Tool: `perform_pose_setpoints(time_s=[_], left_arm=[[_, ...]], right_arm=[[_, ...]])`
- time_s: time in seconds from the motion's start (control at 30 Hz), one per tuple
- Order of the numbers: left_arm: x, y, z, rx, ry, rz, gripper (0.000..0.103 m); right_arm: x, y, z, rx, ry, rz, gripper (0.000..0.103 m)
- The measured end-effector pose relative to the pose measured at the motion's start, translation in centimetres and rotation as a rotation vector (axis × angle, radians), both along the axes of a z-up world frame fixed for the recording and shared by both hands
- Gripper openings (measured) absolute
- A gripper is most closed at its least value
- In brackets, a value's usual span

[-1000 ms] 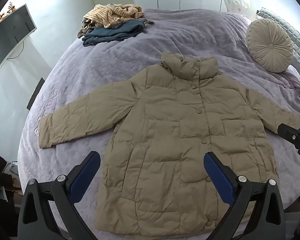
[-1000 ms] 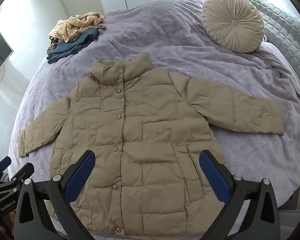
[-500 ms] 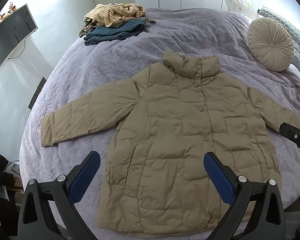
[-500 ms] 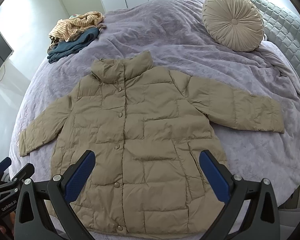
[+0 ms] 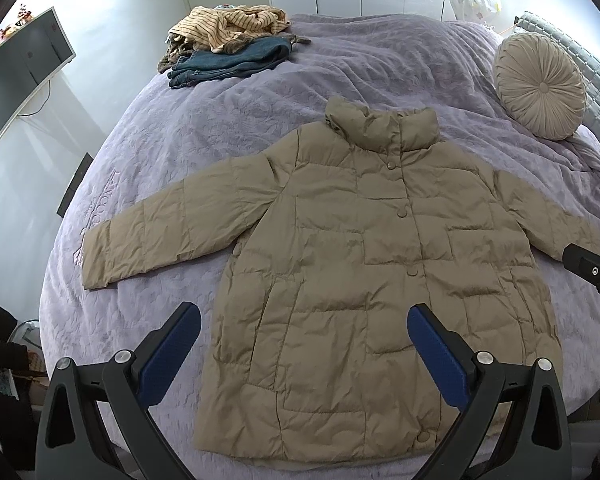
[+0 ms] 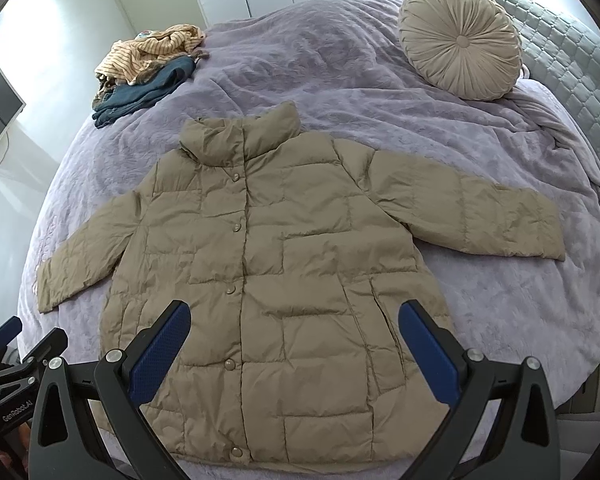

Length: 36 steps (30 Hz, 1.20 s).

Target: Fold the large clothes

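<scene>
Khaki quilted puffer jacket (image 5: 364, 280) lay flat and face up on a lilac bedspread (image 5: 380, 72), snapped shut down the front, collar pointing toward the far side of the bed, hem at the near edge. Spread wide to either side were both sleeves, left sleeve (image 5: 160, 236) and right sleeve (image 6: 472, 208), neither yet turned in. Judged from this: smoothing and laying out done, no fold begun; sleeves, sides and the final halving all left to do.

Hovered above the hem was the left gripper (image 5: 304, 344), blue pads wide apart, nothing between them. Likewise spread wide and empty was the right gripper (image 6: 294, 340), clear of the fabric.

Farther off, near the bed's far corner, sat a heap of other clothes (image 5: 228, 48), striped cloth over dark blue. By the quilted headboard rested a round pleated cushion (image 6: 460, 40).
</scene>
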<state>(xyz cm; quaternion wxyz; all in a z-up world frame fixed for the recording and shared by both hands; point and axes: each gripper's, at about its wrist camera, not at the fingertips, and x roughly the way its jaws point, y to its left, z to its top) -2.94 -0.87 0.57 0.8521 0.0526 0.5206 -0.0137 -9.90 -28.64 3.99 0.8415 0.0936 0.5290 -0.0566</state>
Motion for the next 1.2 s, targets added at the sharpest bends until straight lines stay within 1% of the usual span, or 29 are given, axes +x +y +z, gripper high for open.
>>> perform_pose_setpoints(time_s=[0.1, 0.13, 0.67, 0.73, 1.2], left_arm=[[0.0, 0.3, 0.0, 0.002, -0.002, -0.005, 0.103], [-0.9, -0.8, 0.1, 0.004, -0.004, 0.004, 0.103], [-2.4, -1.1, 0.0, 0.005, 0.005, -0.002, 0.103], [-1.6, -1.0, 0.1, 0.005, 0.006, 0.003, 0.103], [-1.7, -0.9, -0.1, 0.003, 0.013, -0.001, 0.103]], right_arm=[[-0.1, 0.0, 0.0, 0.001, 0.000, 0.000, 0.103], [-0.1, -0.1, 0.1, 0.002, 0.000, 0.000, 0.103], [-0.6, -0.4, 0.2, 0.003, 0.001, -0.002, 0.103], [-0.5, -0.4, 0.1, 0.002, 0.001, -0.001, 0.103], [-1.0, -0.7, -0.1, 0.006, 0.003, -0.007, 0.103]])
